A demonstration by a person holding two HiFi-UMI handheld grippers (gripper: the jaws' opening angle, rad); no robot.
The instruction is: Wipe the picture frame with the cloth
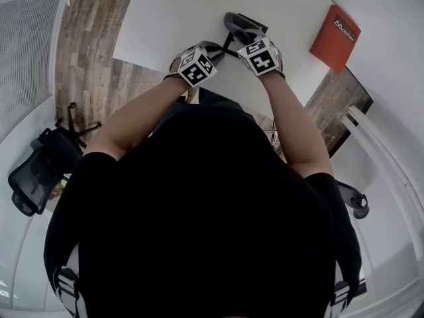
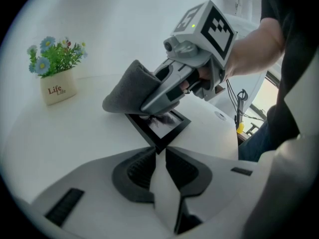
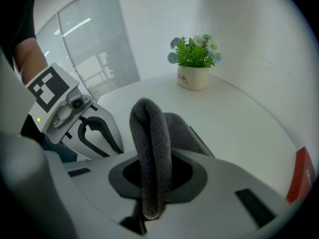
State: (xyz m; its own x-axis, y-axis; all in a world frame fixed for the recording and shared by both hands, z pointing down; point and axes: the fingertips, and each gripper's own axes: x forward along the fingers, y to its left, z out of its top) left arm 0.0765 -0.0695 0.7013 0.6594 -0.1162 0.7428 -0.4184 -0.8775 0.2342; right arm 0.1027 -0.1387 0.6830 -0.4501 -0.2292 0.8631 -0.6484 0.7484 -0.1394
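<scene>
A small black picture frame (image 2: 162,127) lies flat on the white table (image 2: 60,133). My left gripper (image 2: 160,153) is shut on the frame's near corner. My right gripper (image 2: 149,103) is shut on a folded grey cloth (image 2: 128,89) and holds it down on the frame's far part, covering that end. In the right gripper view the cloth (image 3: 152,143) stands up between the jaws of that gripper (image 3: 152,166), with the left gripper (image 3: 92,131) close at the left. From the head view both grippers, left (image 1: 213,49) and right (image 1: 242,36), meet at the table's near edge under the cloth (image 1: 237,22).
A white pot of blue flowers (image 2: 56,78) stands further back on the table, also seen in the right gripper view as the pot (image 3: 193,76). A red booklet (image 1: 335,37) lies at the table's right end. An office chair (image 1: 36,171) stands on the floor at the left.
</scene>
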